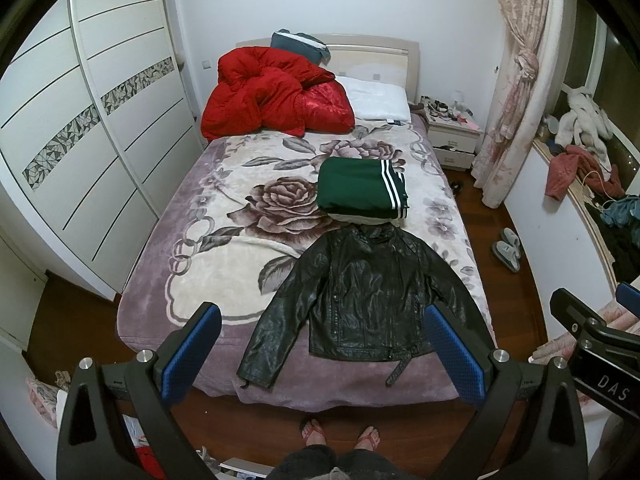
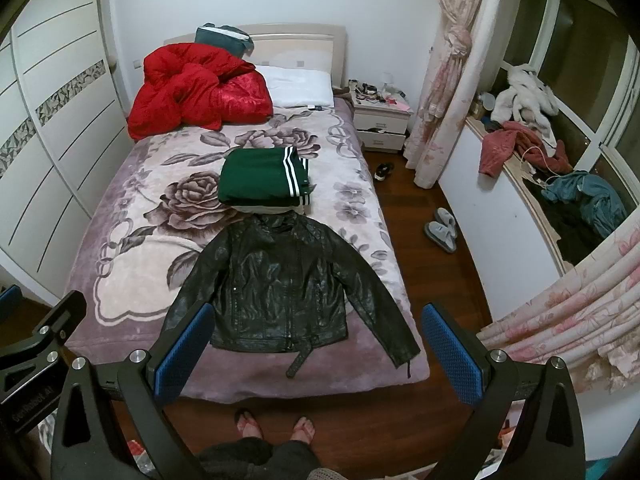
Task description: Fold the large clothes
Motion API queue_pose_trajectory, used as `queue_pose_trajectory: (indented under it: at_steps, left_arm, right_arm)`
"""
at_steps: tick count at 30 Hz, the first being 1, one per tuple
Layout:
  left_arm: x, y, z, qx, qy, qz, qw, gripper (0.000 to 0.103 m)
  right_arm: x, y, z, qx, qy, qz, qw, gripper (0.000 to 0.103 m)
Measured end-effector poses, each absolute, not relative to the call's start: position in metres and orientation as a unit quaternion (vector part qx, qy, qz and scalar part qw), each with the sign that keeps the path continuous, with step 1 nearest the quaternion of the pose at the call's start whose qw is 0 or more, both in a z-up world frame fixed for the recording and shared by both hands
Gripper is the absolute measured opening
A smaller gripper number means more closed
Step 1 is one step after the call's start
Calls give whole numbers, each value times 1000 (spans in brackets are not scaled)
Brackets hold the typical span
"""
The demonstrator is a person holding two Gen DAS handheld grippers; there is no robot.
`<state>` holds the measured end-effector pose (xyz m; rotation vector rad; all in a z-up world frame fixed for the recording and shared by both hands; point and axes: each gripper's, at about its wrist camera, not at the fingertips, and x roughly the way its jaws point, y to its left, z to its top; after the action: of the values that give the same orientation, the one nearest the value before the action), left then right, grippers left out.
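A black leather jacket lies flat and spread open, sleeves out, near the foot of the bed; it also shows in the right wrist view. A folded green garment with white stripes sits just beyond its collar, also seen in the right wrist view. My left gripper is open and empty, held above the bed's foot edge. My right gripper is open and empty, held the same way; its side shows at the right of the left wrist view.
The bed has a floral blanket, a red quilt and a white pillow at the head. A wardrobe stands left. A nightstand, slippers, curtains and a cluttered sill are right. The person's feet stand at the bed's foot.
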<state>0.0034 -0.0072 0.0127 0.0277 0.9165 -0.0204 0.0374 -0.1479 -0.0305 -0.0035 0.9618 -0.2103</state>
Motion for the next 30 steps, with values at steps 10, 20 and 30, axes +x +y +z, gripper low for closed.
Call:
queue_pose_trajectory:
  at_steps: [10,20,30]
  left_arm:
    - [4,-8,14,14,442,-10,897,103]
    - [18,-20,25,13,438,-11,899,103]
    - [23,-13,31,14,436,-13,900,103]
  right_arm:
    - [37,-147,-28,-1,461,-101,881,103]
    - [38,-147,-27,-1,459,-101,882,103]
    - [42,-146,-28,1,465,-104,879,103]
